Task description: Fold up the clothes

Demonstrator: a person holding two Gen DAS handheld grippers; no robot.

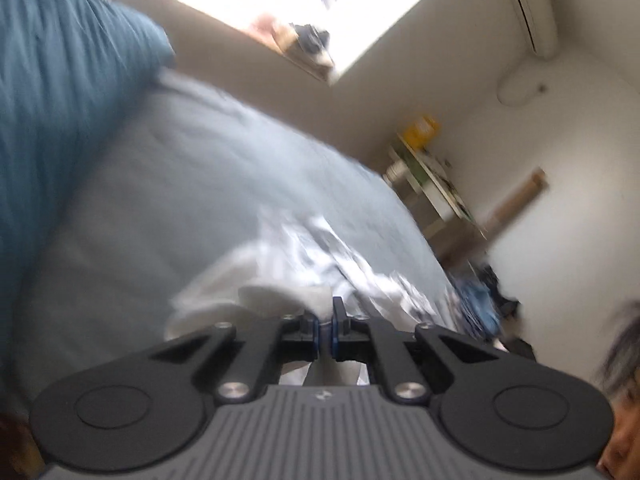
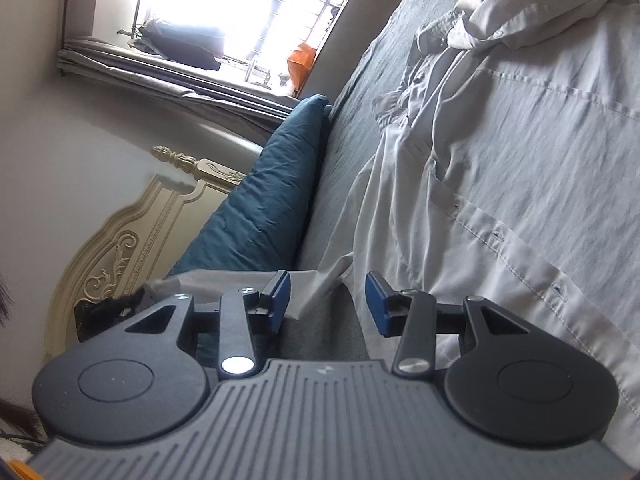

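Clamped tight on a pinch of white cloth, the left gripper (image 1: 326, 326) lifts it over the grey bed (image 1: 160, 200). Right gripper (image 2: 327, 300) gapes empty; the white shirt (image 2: 500, 160) sprawls at two o'clock. Likely a fold in progress: right needs an edge.

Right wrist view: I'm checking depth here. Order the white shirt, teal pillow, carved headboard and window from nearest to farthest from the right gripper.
1. White shirt, its edge between the open right gripper fingers.
2. Teal pillow, left, just ahead.
3. Carved headboard, far left, behind the pillow.
4. Window, top, farthest.
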